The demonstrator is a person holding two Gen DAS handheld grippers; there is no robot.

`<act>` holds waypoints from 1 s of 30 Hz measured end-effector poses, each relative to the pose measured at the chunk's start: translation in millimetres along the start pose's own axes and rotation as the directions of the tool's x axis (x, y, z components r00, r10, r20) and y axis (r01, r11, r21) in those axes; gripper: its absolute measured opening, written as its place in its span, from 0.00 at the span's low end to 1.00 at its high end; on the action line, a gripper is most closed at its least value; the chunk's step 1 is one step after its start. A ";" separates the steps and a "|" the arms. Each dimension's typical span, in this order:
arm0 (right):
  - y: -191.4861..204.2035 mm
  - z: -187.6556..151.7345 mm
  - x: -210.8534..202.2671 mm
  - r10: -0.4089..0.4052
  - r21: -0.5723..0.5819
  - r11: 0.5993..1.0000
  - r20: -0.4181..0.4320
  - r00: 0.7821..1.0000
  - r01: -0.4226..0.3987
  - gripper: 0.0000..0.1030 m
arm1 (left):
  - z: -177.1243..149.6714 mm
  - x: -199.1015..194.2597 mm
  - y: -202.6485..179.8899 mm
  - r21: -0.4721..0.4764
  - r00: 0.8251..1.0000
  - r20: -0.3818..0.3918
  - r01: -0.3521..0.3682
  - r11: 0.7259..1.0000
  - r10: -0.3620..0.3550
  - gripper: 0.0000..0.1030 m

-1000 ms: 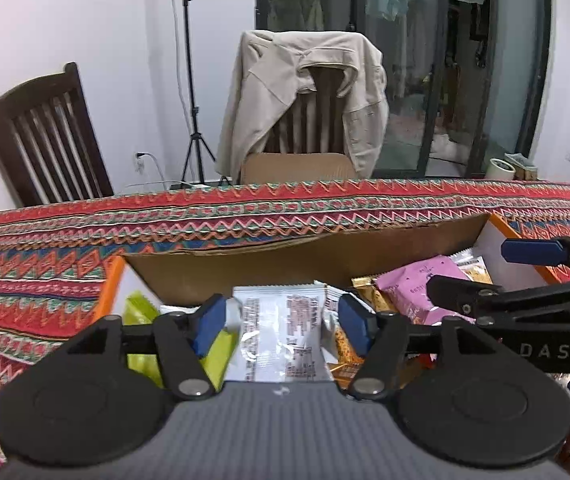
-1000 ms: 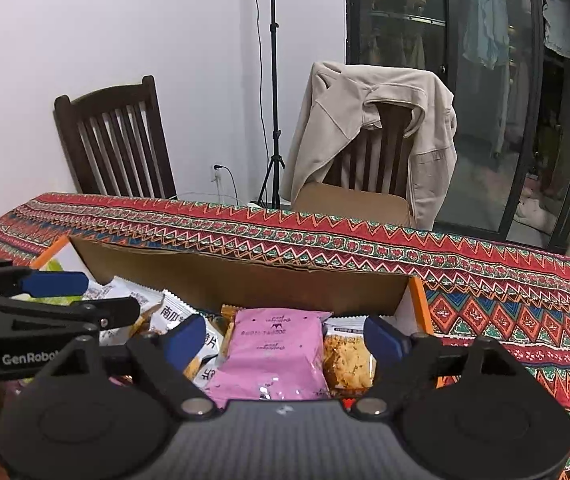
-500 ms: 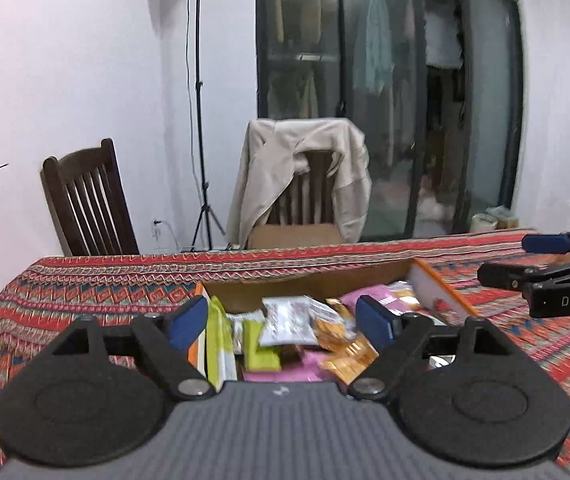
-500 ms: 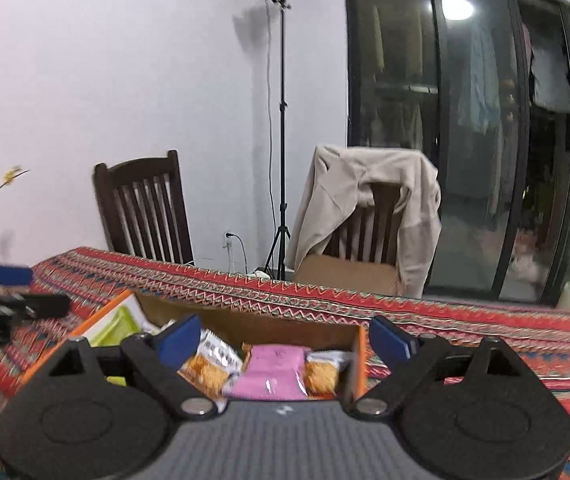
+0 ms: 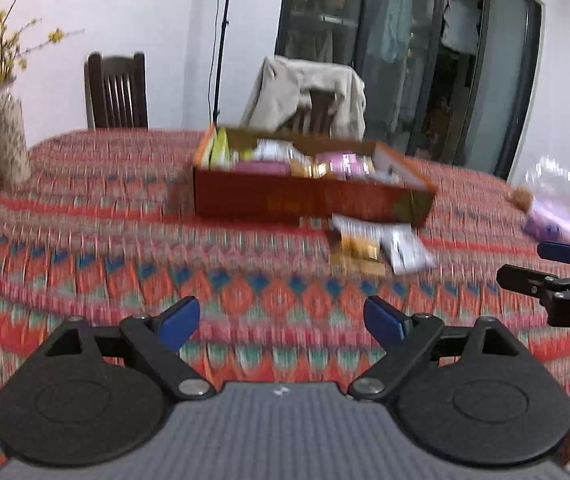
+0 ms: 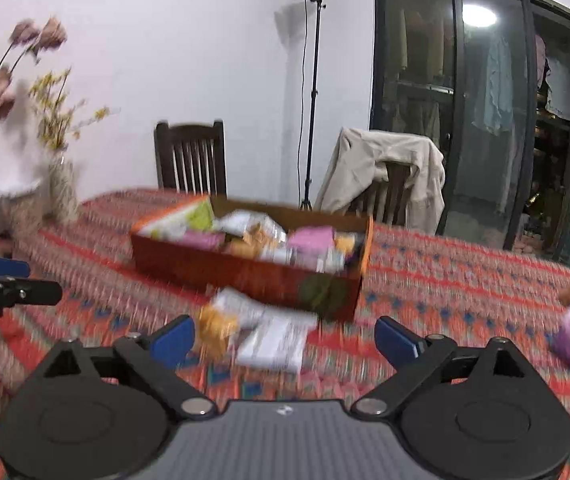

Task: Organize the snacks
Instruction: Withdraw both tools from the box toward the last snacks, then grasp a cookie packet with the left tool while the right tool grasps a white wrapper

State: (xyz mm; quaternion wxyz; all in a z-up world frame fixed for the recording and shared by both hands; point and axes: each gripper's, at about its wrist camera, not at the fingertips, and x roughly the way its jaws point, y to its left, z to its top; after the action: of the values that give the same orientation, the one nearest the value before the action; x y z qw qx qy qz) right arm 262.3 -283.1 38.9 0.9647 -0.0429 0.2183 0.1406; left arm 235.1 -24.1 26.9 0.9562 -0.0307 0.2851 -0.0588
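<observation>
Both the left gripper (image 5: 281, 319) and right gripper (image 6: 284, 336) hang empty, jaws apart, short of the box (image 6: 245, 270); likely next, grabbing the loose packets (image 6: 271, 336) just ahead.

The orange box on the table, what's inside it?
The orange box holds snack packets: pink ones, a green-and-white one, golden ones. The picture is blurry, and anything underneath that top layer is covered.

Patterned table (image 5: 85, 264) carries snack box (image 5: 309, 200), loose packets (image 5: 381, 244), vase (image 5: 7, 140)
</observation>
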 end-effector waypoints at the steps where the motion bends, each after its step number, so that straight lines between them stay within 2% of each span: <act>1: 1.0 -12.8 -3.0 -0.011 0.013 1.000 -0.013 1.000 0.012 0.94 | -6.7 0.6 -1.4 0.008 1.000 -0.010 -0.009 1.000 0.010 0.89; 5: 7.1 -51.8 -8.6 0.027 0.070 0.997 -0.091 0.996 -0.020 0.94 | -20.2 7.6 -5.5 0.014 0.998 -0.053 -0.021 1.000 0.022 0.89; 8: 11.4 -66.8 -15.4 0.013 0.075 0.997 -0.102 0.995 -0.005 0.94 | -21.5 8.0 -10.5 0.025 0.998 -0.056 -0.011 1.000 0.012 0.89; 15: 12.4 -64.6 -29.1 0.014 0.074 0.997 -0.101 0.995 -0.007 0.94 | -2.5 33.3 -31.7 0.059 0.998 -0.051 0.041 0.997 -0.038 0.89; 20: 6.1 -56.8 -53.8 -0.018 0.066 0.998 -0.091 0.996 0.024 0.94 | 30.6 84.8 -57.6 0.127 0.997 -0.020 0.079 0.989 -0.077 0.88; 23: 0.1 -56.1 -66.3 -0.073 0.079 0.994 -0.107 0.992 0.082 0.94 | 47.0 124.4 -70.8 0.164 0.996 -0.042 0.089 0.983 -0.083 0.80; 26: -4.6 -53.2 -76.2 -0.122 0.114 0.984 -0.102 0.987 0.133 0.94 | 53.7 156.0 -79.0 0.202 0.996 -0.044 0.088 0.975 -0.081 0.75; 28: -8.9 -51.0 -76.1 -0.128 0.150 0.978 -0.106 0.986 0.144 0.94 | 52.7 171.2 -78.8 0.218 0.995 -0.069 0.083 0.972 -0.070 0.61; 29: -10.4 -49.9 -73.1 -0.135 0.160 0.975 -0.112 0.984 0.152 0.94 | 50.6 177.1 -76.4 0.216 0.992 -0.099 0.094 0.972 -0.074 0.44; 30: -11.8 -48.7 -68.4 -0.146 0.163 0.973 -0.122 0.982 0.165 0.94 | 48.3 177.2 -71.3 0.201 0.990 -0.111 0.110 0.973 -0.089 0.44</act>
State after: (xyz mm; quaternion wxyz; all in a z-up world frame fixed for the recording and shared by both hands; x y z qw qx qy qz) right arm 186.6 -318.7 24.9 0.9595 0.0163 0.2782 0.0423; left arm 402.0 -116.6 -22.1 0.9344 0.0578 0.3236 -0.1373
